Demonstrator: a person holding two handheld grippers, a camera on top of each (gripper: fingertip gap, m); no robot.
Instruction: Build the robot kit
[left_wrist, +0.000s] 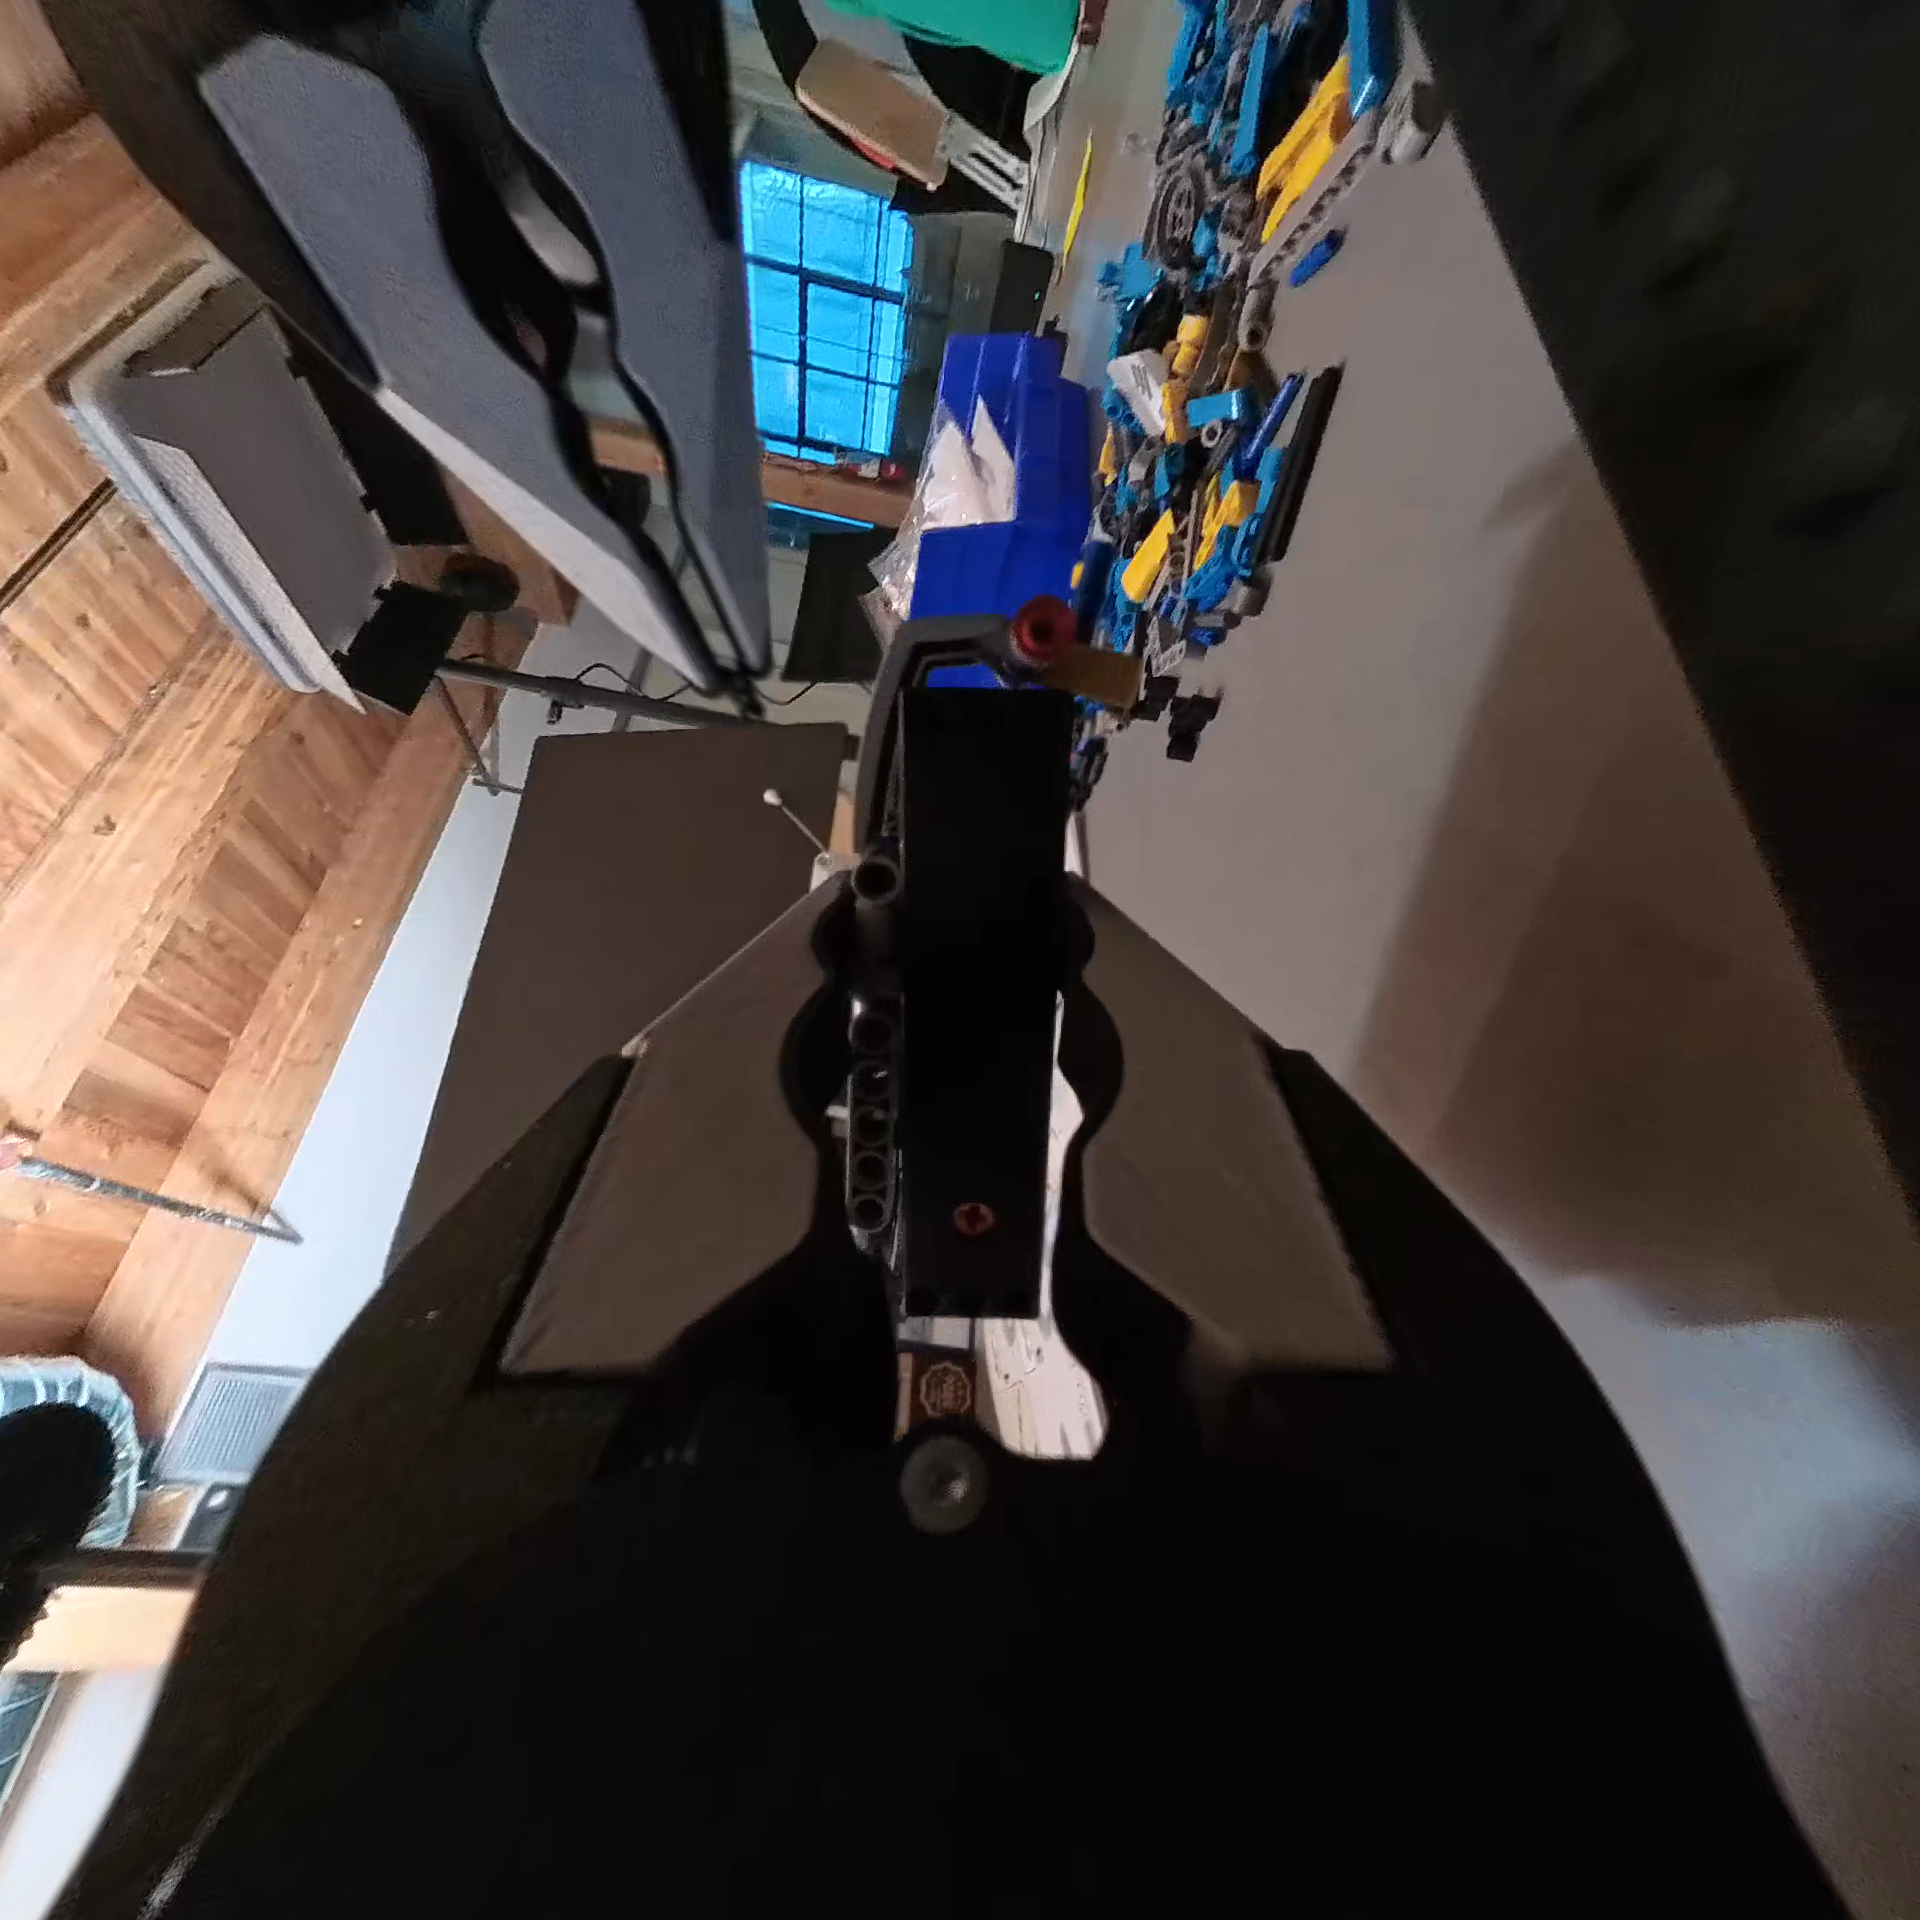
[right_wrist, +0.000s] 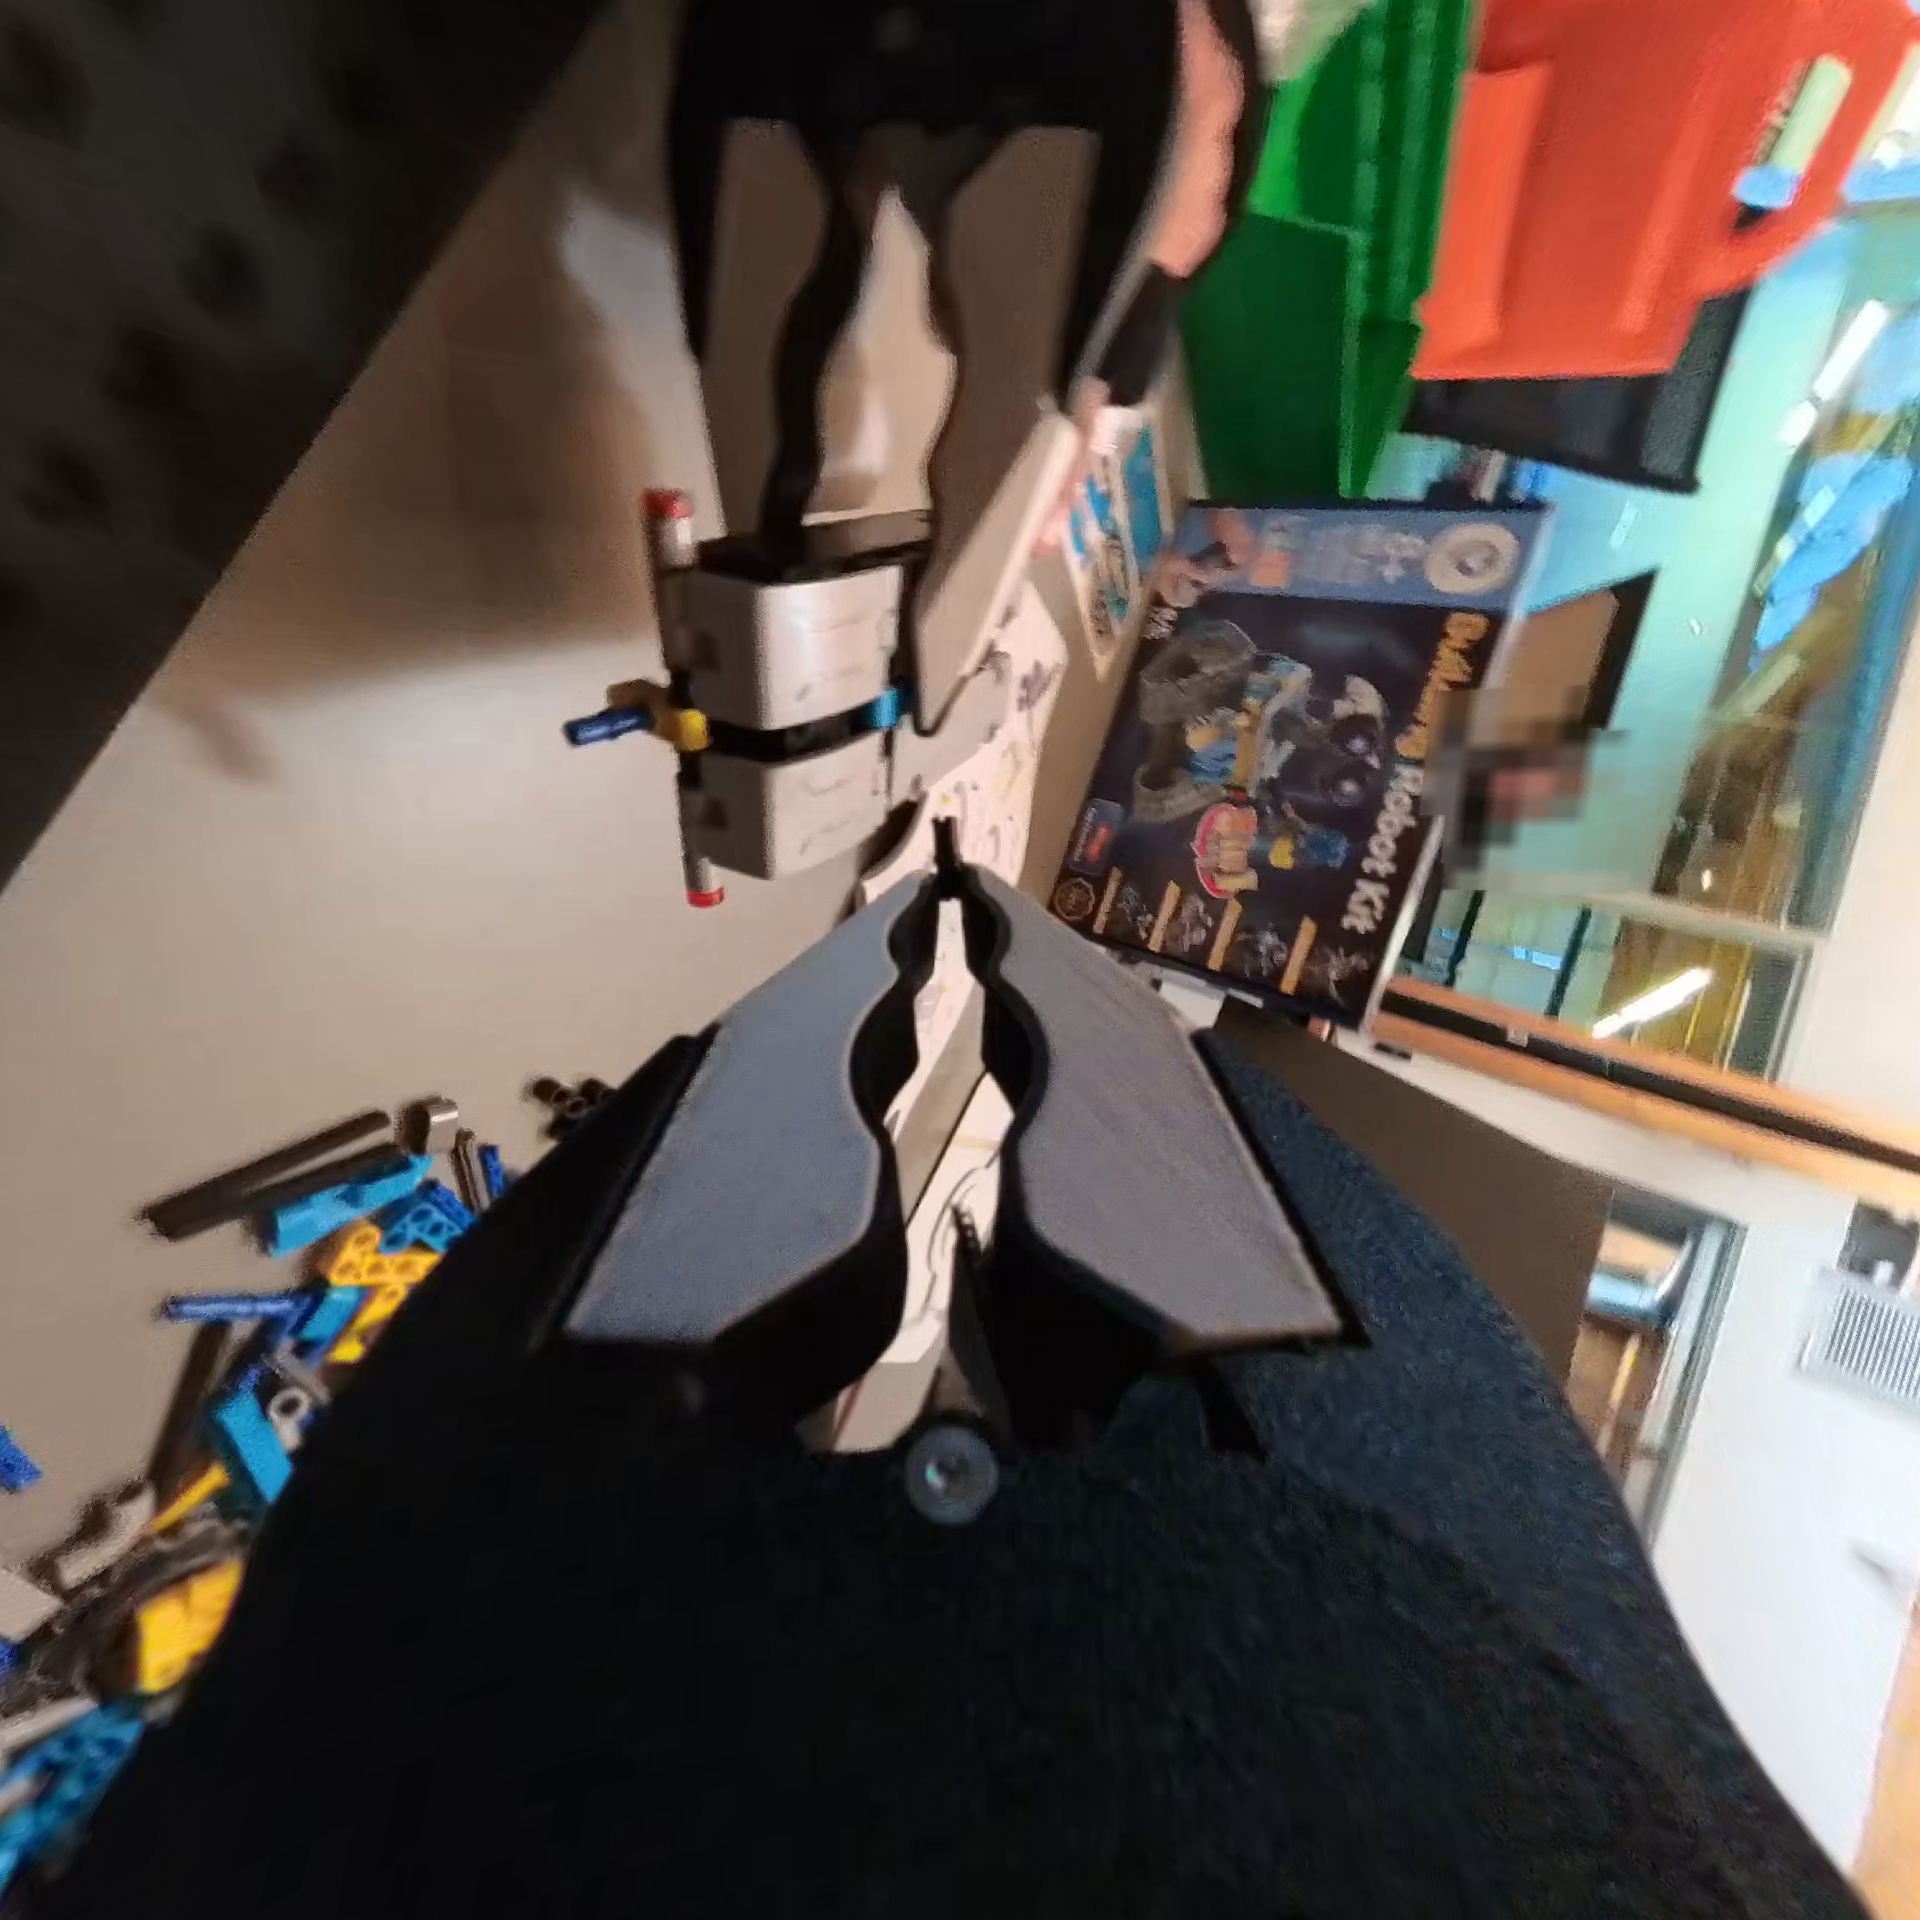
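Left wrist view: claw (left_wrist: 971, 914) around black block (left_wrist: 982, 987) (gripped).

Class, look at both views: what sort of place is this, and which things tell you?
Probably a workshop or maker room: loose building pieces heaped on a pale table, and a kit box propped upright.

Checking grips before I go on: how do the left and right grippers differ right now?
The left gripper is clamped on a large grey-and-black block assembly; the right gripper pinches only a tiny black piece. Left's jaws sit wider apart, right's nearly touch. Both are raised above the table.
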